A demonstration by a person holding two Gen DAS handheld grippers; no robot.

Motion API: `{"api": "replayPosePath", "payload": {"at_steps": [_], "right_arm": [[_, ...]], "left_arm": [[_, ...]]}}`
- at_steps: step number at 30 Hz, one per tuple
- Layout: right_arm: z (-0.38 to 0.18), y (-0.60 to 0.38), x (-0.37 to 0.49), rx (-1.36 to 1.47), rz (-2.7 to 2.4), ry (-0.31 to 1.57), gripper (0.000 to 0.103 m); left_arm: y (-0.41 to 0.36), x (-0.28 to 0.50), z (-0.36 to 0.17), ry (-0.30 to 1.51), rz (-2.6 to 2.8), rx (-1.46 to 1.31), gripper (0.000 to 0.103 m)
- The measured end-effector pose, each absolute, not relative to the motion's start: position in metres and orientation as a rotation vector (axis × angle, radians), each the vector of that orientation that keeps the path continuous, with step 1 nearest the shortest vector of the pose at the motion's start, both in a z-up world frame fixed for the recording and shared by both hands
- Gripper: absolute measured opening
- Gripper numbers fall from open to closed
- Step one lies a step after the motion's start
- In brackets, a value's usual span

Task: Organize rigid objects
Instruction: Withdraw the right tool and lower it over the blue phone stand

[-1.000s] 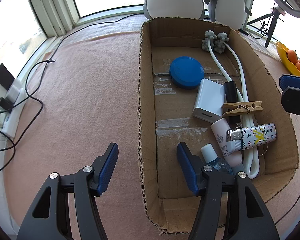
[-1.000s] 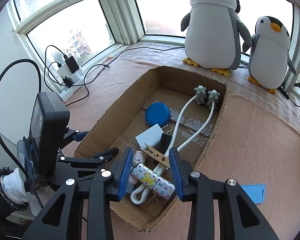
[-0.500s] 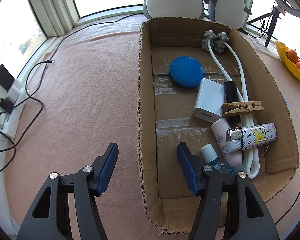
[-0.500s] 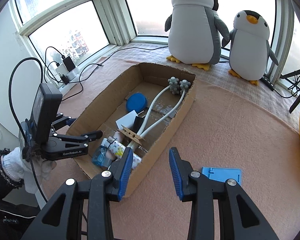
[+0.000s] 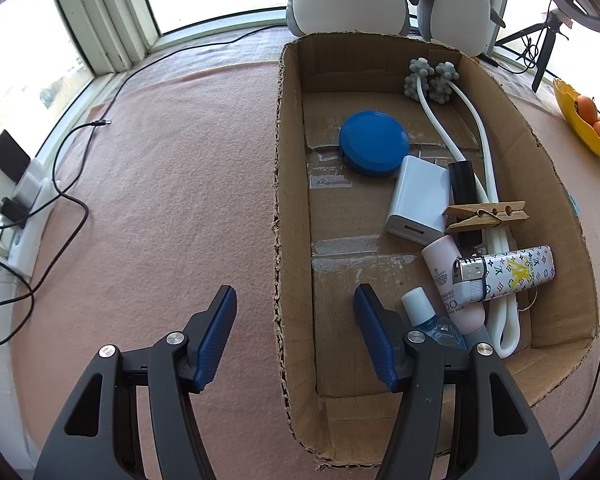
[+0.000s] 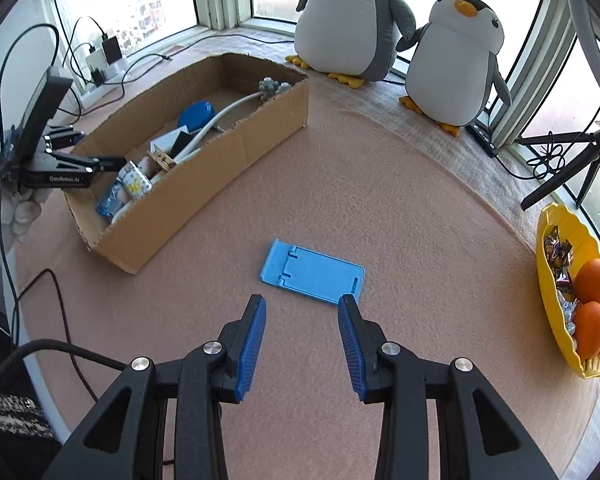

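Observation:
A cardboard box [image 5: 290, 200] lies on the pink cloth and holds a blue round lid [image 5: 374, 144], a white charger [image 5: 418, 200], a wooden clothespin [image 5: 486, 214], a patterned lighter [image 5: 508, 272], a pink tube [image 5: 450, 280], a small clear bottle [image 5: 428, 316] and a white cord with grey knobbed balls [image 5: 430, 76]. My left gripper [image 5: 294, 336] stands open astride the box's left wall, pads clear of it. My right gripper [image 6: 302, 340] is open and empty over the cloth. A flat blue phone stand [image 6: 314, 270] lies just beyond its fingertips, right of the box [image 6: 220, 172].
Two plush penguins [image 6: 352, 20] [image 6: 458, 64] stand at the window behind the box. A yellow bowl [image 6: 548, 280] with oranges and sweets sits at the right edge, with a black tripod [image 6: 560, 168] behind it. A power strip [image 5: 24, 208] and loose cables lie at the left.
My right gripper has swung away from over the box to the right and now hangs over the cloth near the blue stand. The left gripper has stayed put.

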State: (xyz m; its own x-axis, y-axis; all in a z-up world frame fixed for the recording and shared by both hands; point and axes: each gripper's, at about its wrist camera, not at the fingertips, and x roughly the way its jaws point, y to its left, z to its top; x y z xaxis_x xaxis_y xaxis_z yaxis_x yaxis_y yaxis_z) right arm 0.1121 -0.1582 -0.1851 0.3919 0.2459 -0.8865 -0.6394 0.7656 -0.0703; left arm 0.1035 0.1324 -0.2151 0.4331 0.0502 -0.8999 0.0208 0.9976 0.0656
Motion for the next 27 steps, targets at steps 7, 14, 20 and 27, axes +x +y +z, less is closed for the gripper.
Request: {"api": "replayPosePath", "payload": {"at_steps": [7,14,20,27], "right_arm": [[-0.212,-0.141,0.115,-0.587,0.581,1.031,0.034],[-0.228,-0.121,0.12,-0.71,0.604,1.006,0.034],[-0.231,-0.112,0.136,-0.709,0.592,0.991,0.034],[-0.23,-0.109,0.167,-0.63,0.562,1.011,0.034]], "left_arm": [[0.133,0.103,-0.216,1.128,0.023,0.065,0.061],[0.132,0.105,-0.216,1.135,0.025,0.063,0.061],[0.132,0.105,-0.216,1.136,0.026,0.061,0.061],[0.132,0.105,-0.216,1.138,0.023,0.061,0.061]]}}
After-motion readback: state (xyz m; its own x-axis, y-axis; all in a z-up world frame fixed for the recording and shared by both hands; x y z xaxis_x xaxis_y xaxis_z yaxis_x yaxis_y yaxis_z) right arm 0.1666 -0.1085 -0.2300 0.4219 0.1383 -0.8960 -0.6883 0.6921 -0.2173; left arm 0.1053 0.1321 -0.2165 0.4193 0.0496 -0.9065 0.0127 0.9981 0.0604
